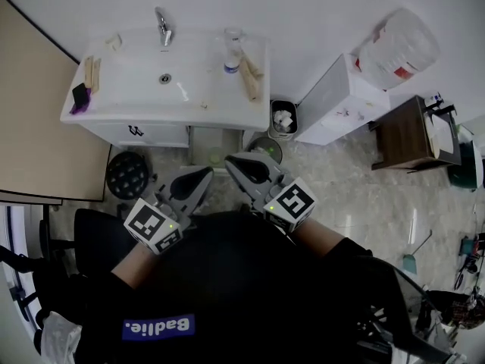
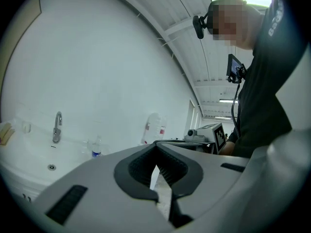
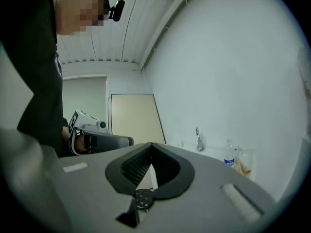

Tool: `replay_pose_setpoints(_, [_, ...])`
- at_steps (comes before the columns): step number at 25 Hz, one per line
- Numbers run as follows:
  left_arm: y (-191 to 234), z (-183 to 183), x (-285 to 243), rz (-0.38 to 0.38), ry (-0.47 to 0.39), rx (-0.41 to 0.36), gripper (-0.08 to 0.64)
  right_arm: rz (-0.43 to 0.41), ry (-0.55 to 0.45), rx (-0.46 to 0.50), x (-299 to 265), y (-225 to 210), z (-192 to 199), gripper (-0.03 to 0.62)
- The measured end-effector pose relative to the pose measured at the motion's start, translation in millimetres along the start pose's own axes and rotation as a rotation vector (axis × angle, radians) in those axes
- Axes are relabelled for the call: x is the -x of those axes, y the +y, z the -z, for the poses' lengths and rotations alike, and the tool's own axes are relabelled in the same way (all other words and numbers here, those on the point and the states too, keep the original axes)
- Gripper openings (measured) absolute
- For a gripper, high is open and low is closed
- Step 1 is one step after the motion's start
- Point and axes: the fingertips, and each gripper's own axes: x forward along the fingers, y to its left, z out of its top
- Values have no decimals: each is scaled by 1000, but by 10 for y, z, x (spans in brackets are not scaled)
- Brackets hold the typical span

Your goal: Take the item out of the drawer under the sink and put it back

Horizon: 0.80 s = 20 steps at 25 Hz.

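Observation:
The white sink cabinet (image 1: 114,114) stands against the far wall, and the drawer front (image 1: 144,133) under the basin is closed, with a small dark handle. What the drawer holds is hidden. Both grippers hover in front of the person's chest, a short way back from the cabinet and pointing toward it. My left gripper (image 1: 206,174) is shut with nothing between its jaws, which also meet in the left gripper view (image 2: 156,145). My right gripper (image 1: 229,160) is likewise shut and empty, its jaws touching in the right gripper view (image 3: 151,144).
On the sink top stand a faucet (image 1: 163,27), a small bottle (image 1: 231,55) and wooden pieces (image 1: 92,73). A black stool (image 1: 127,174) stands at the lower left of the cabinet and a small bin (image 1: 283,118) at its right. Further right are a white cabinet (image 1: 341,101) and a water jug (image 1: 398,48).

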Motion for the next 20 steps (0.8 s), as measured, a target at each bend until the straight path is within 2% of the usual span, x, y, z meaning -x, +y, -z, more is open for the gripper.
replay_pose_setpoints(4, [-59, 47, -29, 19, 21, -3, -9, 5, 1, 39, 29, 87, 32, 3])
replay_pose_setpoints(12, [-83, 119, -23, 30, 34, -15, -9, 16, 22, 52, 41, 138, 200, 2])
replay_pose_setpoints(20, [-118, 178, 1, 24, 23, 26, -9, 2, 42, 44, 30, 199, 246, 2])
